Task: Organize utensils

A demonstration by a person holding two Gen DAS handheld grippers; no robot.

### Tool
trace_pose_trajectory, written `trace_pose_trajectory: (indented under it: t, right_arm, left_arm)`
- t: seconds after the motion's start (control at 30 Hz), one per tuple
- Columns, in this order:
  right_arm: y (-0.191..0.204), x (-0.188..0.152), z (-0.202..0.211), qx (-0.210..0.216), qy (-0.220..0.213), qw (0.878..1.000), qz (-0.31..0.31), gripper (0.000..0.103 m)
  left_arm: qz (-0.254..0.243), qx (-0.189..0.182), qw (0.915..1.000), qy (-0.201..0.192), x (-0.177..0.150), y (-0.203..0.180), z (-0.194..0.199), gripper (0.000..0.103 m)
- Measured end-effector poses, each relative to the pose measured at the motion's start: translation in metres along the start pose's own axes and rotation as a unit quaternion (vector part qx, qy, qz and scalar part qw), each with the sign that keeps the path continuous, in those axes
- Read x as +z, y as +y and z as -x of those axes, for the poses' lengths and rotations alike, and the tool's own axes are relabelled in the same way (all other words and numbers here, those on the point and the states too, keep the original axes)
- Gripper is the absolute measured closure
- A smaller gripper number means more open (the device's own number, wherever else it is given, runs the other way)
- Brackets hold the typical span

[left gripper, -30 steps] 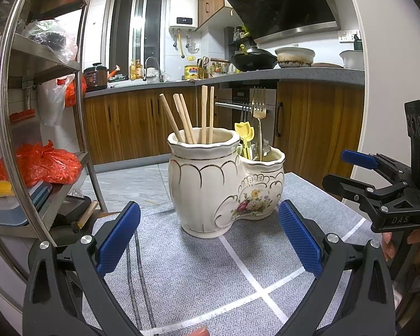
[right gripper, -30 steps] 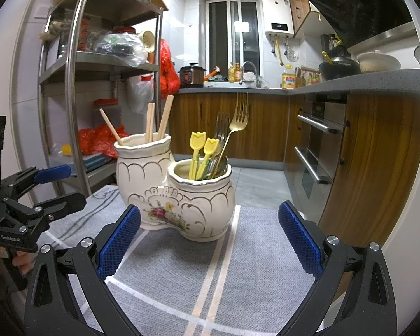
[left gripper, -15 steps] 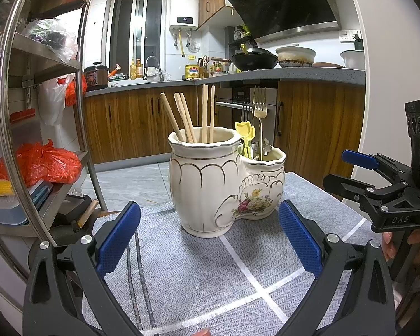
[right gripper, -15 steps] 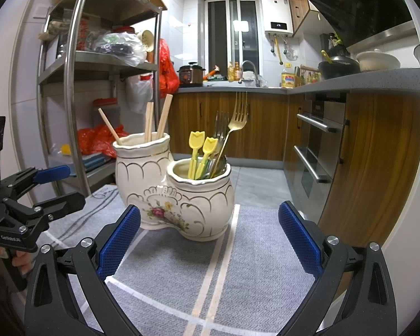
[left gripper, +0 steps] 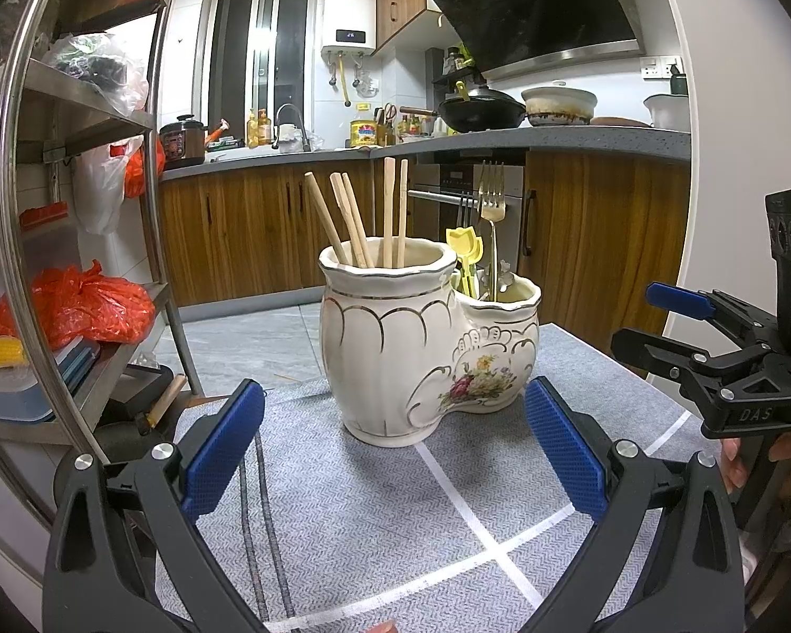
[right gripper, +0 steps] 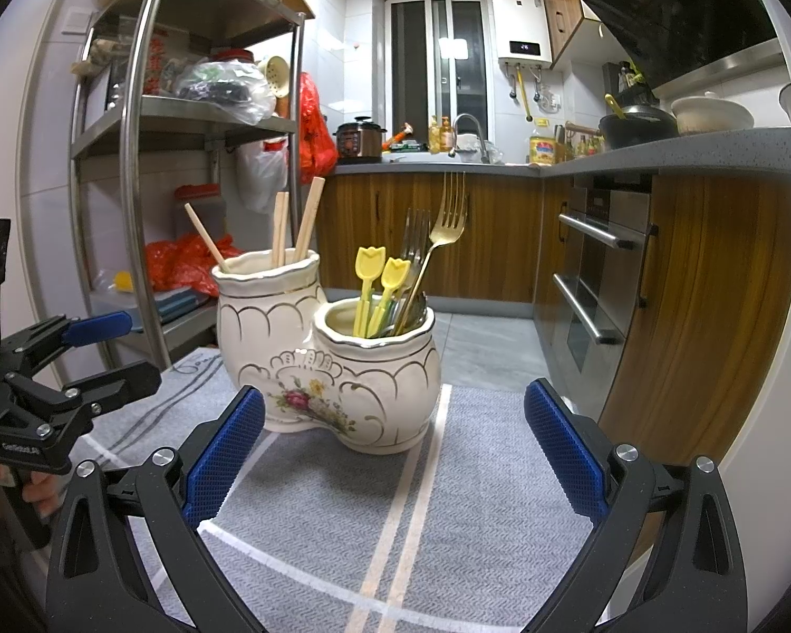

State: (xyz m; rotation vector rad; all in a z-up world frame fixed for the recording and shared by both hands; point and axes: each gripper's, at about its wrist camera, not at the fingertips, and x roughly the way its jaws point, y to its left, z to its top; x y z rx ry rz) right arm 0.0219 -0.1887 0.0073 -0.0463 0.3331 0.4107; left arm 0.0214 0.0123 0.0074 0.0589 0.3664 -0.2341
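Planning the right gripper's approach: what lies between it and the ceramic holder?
Only bare grey cloth between the open right gripper and the ceramic holder, per the right wrist view.

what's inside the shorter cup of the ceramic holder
The shorter cup holds two yellow tulip-topped picks, a gold fork and a silver fork. Their lower ends are hidden by the wall.

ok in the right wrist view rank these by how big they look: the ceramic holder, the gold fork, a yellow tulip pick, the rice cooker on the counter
1. ceramic holder, by far the largest.
2. gold fork, long but thin.
3. and 4. yellow tulip pick and rice cooker: look about alike; the cooker stands much farther back, so its true size is likely greater.
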Motion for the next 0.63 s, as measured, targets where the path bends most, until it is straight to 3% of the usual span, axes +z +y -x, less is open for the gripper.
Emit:
trace_pose_trajectory:
  t: [0.63]
  right_arm:
    - [-0.0009,0.0004,-0.0002,0.000,0.003,1.000,-0.001,0.005]
  left_arm:
    - [0.009,0.017,0.9996,0.020,-0.0015,0.0049,-0.0055,0.006]
